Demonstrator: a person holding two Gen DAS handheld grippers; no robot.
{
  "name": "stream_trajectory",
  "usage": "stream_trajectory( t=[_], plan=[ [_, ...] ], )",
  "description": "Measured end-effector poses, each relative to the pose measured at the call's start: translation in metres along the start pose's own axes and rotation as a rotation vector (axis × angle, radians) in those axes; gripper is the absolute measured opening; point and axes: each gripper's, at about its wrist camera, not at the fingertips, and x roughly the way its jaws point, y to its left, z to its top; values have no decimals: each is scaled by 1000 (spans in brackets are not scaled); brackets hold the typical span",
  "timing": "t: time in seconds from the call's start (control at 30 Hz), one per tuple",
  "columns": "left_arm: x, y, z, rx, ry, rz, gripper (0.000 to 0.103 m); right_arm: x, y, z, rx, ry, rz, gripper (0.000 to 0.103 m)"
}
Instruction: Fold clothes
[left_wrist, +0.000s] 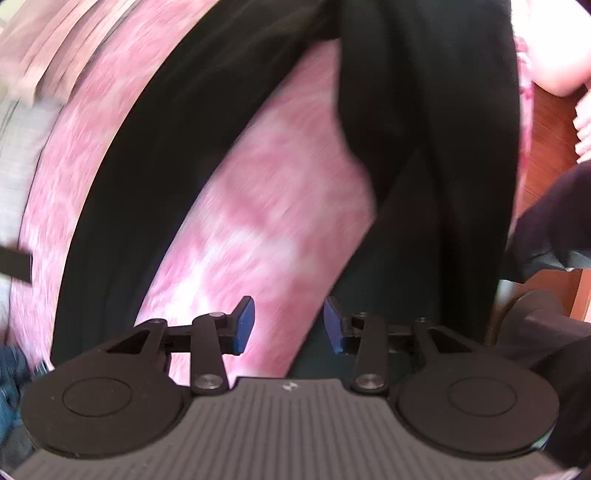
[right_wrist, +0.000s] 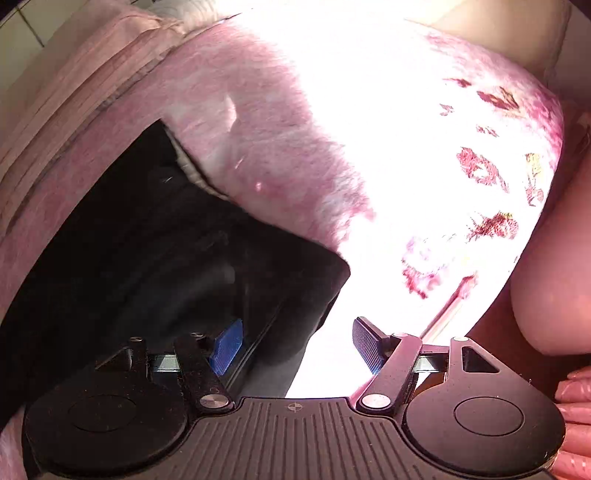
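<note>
Black garment (left_wrist: 155, 177) spread over pink floral blanket (left_wrist: 266, 206), long dark strips crossing left wrist view. Left gripper (left_wrist: 289, 325) released, blue pads (left_wrist: 245, 325) apart, nothing between them. Right gripper (right_wrist: 295, 345) released, jaws wide, empty, above garment edge (right_wrist: 147, 258) and sunlit blanket (right_wrist: 424, 129). Both views motion-blurred

- Black garment (left_wrist: 424, 110): dark fabric, spread on a pink patterned cover, one long strip curving away from the main panel.
- Same black garment (right_wrist: 155, 240), right wrist view: rumpled, corner edge overlying the cover.
</note>
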Motion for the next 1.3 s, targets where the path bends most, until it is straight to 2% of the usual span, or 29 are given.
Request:
stream_trajectory(
  t=[0.07,0.17,0.33,0.4,0.57,0.67,0.77,0.9,1.03,1.13,1.2,1.23,1.27,1.3],
  plan=[
    [-6,-11,10,5,2,0,39,14,-8,10,-28,31,2,69],
    [-15,-19,10,-11,18,3,40,14,3,11,-133,36,-11,69],
    [-28,-22,-27,-79,66,28,44,-27,37,-3,-263,-27,-56,69],
    [-32,-23,-51,-111,84,36,45,-40,54,-18,-300,-40,-41,69],
    [-37,-28,-123,-167,110,53,52,-49,124,-81,-372,15,59,69],
    [-32,-27,-171,-173,109,52,57,-51,181,-131,-466,65,138,69],
    [-26,-10,-217,-199,89,42,57,-58,235,-186,-549,94,188,69],
    [-21,31,-267,-284,37,28,58,-68,301,-252,-665,129,243,69],
    [-4,74,-301,-367,-1,-53,61,-71,355,-304,-829,141,295,69],
    [15,90,-313,-389,-10,-109,62,-69,389,-335,-953,163,332,69],
    [27,98,-319,-404,-10,-148,59,-68,405,-350,-1039,181,347,69],
    [31,99,-321,-411,-5,-176,37,-67,411,-357,-1076,187,350,69],
    [33,99,-322,-414,-1,-194,27,-66,414,-363,-1101,197,348,69],
    [29,99,-324,-415,-7,-192,22,-63,412,-362,-1103,204,341,69]
  ],
)
